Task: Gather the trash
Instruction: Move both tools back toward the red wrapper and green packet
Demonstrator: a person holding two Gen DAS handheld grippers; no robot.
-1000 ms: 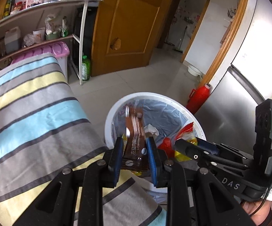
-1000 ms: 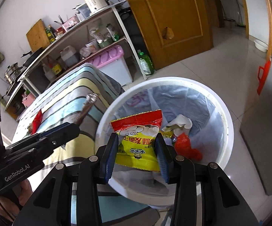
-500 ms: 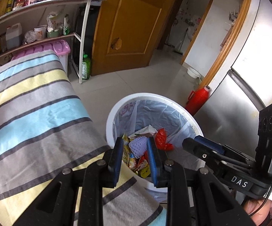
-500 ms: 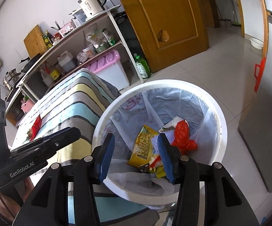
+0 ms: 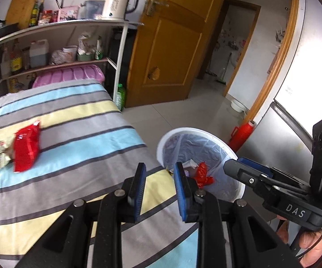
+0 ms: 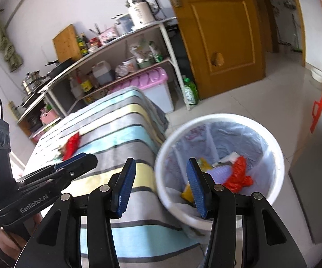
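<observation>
A red snack packet (image 5: 26, 148) lies on the striped tablecloth (image 5: 76, 134), with a crumpled pale wrapper (image 5: 0, 158) at its left. The same red snack packet (image 6: 73, 145) shows far off in the right wrist view. The white lined bin (image 5: 194, 131) stands on the floor by the table's edge and holds a red bag (image 5: 202, 174), a yellow packet (image 6: 188, 192) and pale scraps. My left gripper (image 5: 159, 167) hangs open over the table edge with nothing between its pads. My right gripper (image 6: 161, 163) is open and empty beside the bin's rim (image 6: 228, 117).
A shelf rack (image 5: 56, 25) with a kettle (image 5: 116, 4) and bottles stands behind the table, above a pink-lidded box (image 5: 71, 77). A wooden door (image 5: 172, 51), a green bottle (image 5: 119, 96), a red flask (image 5: 242, 134) and a steel fridge (image 5: 283, 138) ring the bin.
A second ago the left gripper held a brown wrapper and the right a yellow-red packet over the bin. Both now lie in the bin, and both grippers have risen and swung toward the table.
</observation>
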